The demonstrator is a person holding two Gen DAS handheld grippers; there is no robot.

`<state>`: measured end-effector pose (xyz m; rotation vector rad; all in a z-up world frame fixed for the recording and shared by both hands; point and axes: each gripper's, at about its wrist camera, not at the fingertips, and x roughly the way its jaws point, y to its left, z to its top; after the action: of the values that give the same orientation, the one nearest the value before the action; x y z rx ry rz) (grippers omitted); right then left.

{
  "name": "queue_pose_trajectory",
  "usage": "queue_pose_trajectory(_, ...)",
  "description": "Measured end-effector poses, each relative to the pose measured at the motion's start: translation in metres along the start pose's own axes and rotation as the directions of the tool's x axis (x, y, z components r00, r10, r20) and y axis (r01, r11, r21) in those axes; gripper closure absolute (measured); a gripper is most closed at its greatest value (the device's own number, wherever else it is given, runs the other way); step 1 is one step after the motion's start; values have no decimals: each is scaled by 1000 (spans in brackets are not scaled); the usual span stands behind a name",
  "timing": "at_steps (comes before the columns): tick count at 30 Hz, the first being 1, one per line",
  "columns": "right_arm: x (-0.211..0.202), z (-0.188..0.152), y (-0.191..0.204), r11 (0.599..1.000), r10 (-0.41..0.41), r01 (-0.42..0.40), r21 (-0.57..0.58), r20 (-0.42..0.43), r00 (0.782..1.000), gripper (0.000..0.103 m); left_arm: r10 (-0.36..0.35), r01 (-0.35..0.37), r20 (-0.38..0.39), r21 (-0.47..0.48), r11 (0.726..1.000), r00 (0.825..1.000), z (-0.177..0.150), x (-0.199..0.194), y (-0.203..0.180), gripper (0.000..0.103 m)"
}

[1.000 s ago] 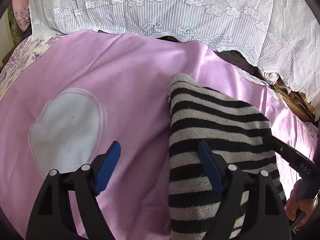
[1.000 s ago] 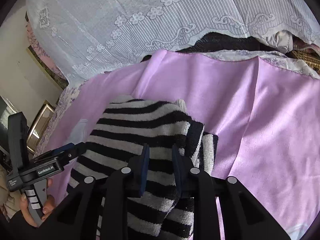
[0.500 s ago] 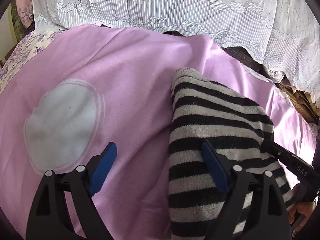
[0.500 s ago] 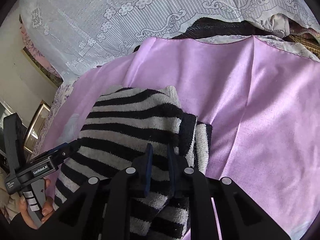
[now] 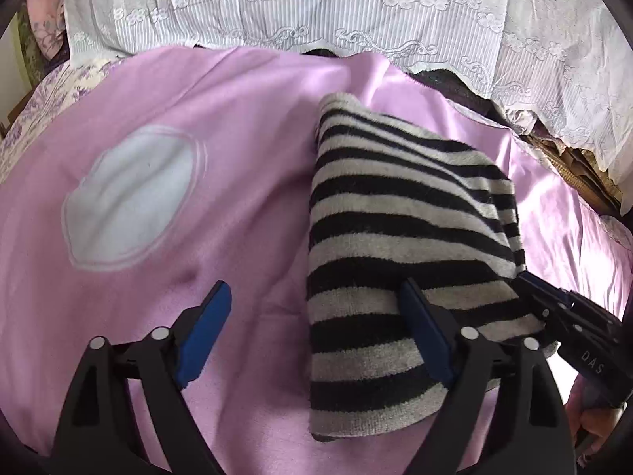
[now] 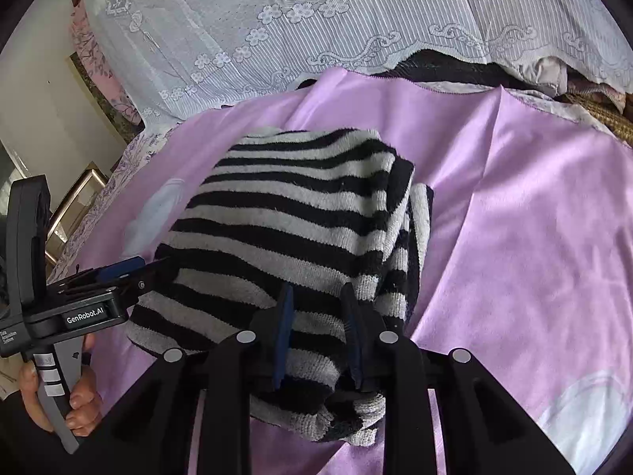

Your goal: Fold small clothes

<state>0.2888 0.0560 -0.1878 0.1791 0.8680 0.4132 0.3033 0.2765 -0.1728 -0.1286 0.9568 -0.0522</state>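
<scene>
A folded black-and-white striped sweater lies on a pink blanket. My left gripper is open wide and still opening. It straddles the sweater's near left edge; one finger is over the blanket, the other over the knit, and neither pad presses. It also shows at the left of the right wrist view as the left gripper. My right gripper has a thick fold of the sweater's near edge between its pads. Its jaws are opening, with the knit still touching both pads. The right gripper reaches in at the sweater's right corner.
A white lace cover runs along the far side, with dark clothes showing under its edge. A pale oval patch marks the blanket left of the sweater. A person's hand holds the left gripper's handle. A framed picture stands past the bed's left side.
The left jaws have spread wider. The right jaws narrowed on the fold, then widened again. Both grippers have drawn back a little toward the near edge, and the sweater lies flatter.
</scene>
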Motion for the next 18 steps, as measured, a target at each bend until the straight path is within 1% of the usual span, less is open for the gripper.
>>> queue_pose_trajectory(2, 4, -3, 0, 1000, -2, 2, -14, 3, 1000, 78, 3, -3, 1, -10, 1000, 1000, -3, 5, 2, 9)
queue_pose_trajectory(4, 6, -4, 0, 1000, -2, 2, -14, 4, 1000, 78, 1, -1, -2, -21, 1000, 1000, -5, 8, 5, 8)
queue_pose_trajectory(10, 4, -2, -1, 1000, -4, 4, 3, -4, 1000, 78, 12, -12, -6, -36, 999, 1000, -6, 5, 4, 8)
queue_pose_trajectory(15, -14, -2, 0, 1000, 2, -2, 30, -11, 1000, 76, 13, -13, -9, -45, 999, 1000, -8, -8, 4, 9)
queue_pose_trajectory(16, -18, -4, 0, 999, -2, 2, 32, -11, 1000, 73, 16, -16, -7, -43, 999, 1000, -9, -12, 3, 9)
queue_pose_trajectory(17, -23, -7, -1, 999, -6, 6, 36, -10, 1000, 67, 21, -21, -4, -40, 999, 1000, -10, -16, 1, 9)
queue_pose_trajectory(18, -29, -10, -2, 999, -5, 6, 44, -7, 1000, 67, 24, -24, -1, -36, 999, 1000, -12, -20, 0, 9)
